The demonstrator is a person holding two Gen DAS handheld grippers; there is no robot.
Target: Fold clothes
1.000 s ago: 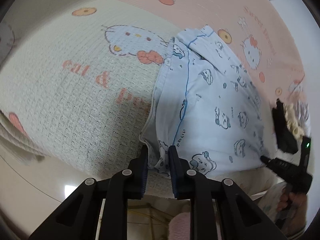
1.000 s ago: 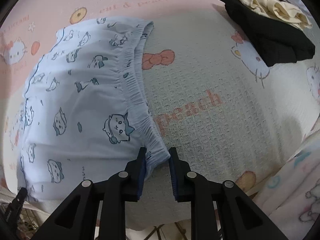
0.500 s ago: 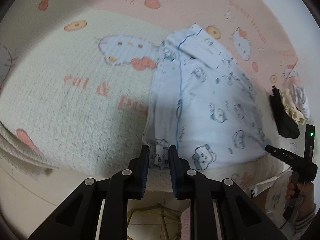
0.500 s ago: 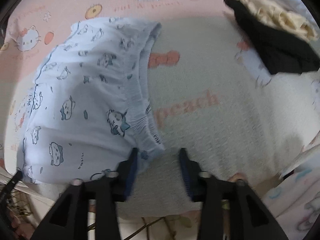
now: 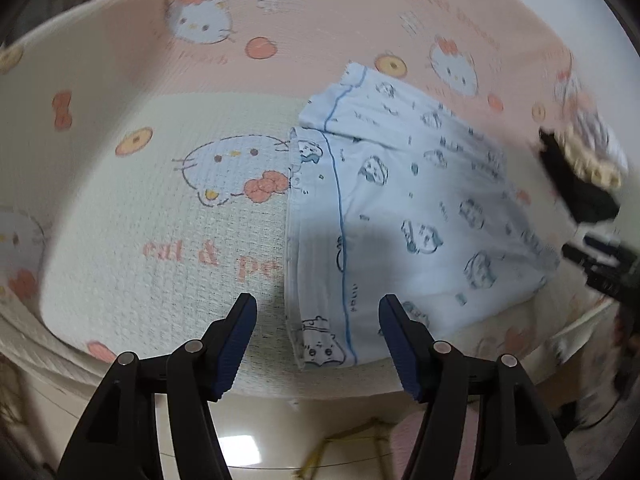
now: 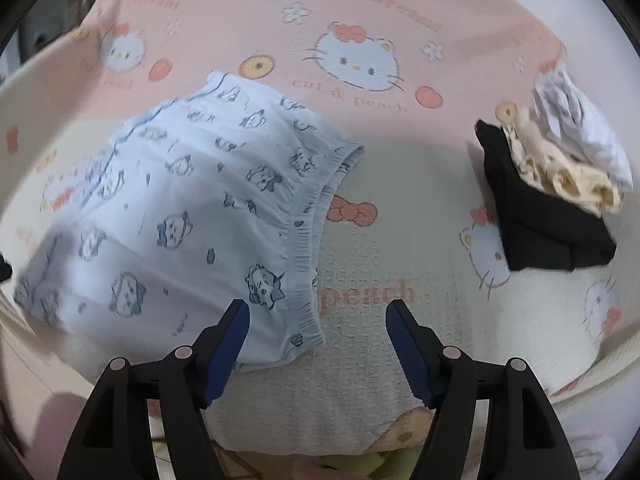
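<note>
The pale blue cotton shorts printed with small cartoon animals (image 6: 192, 216) lie folded flat on the waffle-textured cream and pink cat-print blanket (image 6: 400, 360), close to its near edge. Their gathered elastic waistband (image 6: 308, 240) runs from the middle of the blanket down toward that near edge in the right wrist view. In the left wrist view the same shorts (image 5: 400, 220) show the opposite end: a hem side with a thin blue piping line (image 5: 340, 216) running along it, and one corner of the top layer sitting askew at the far end. The fabric rests free on the blanket, with nothing gripping it.

The left gripper (image 5: 318, 332) hangs over the hem corner nearest the blanket's near edge, its jaws opening; the corner lies below the gap between the blue pads, which do not touch it. The right gripper (image 6: 318, 336) hangs above the near waistband corner, its jaws likewise opening, with the cloth beneath the gap and the pads clear of it.

Toward the blanket's far right corner sits a small pile of folded clothes (image 6: 552, 184): a black garment at the bottom, a cream ruffled piece on it, and a white one on top. That pile is well apart from the shorts.
</note>
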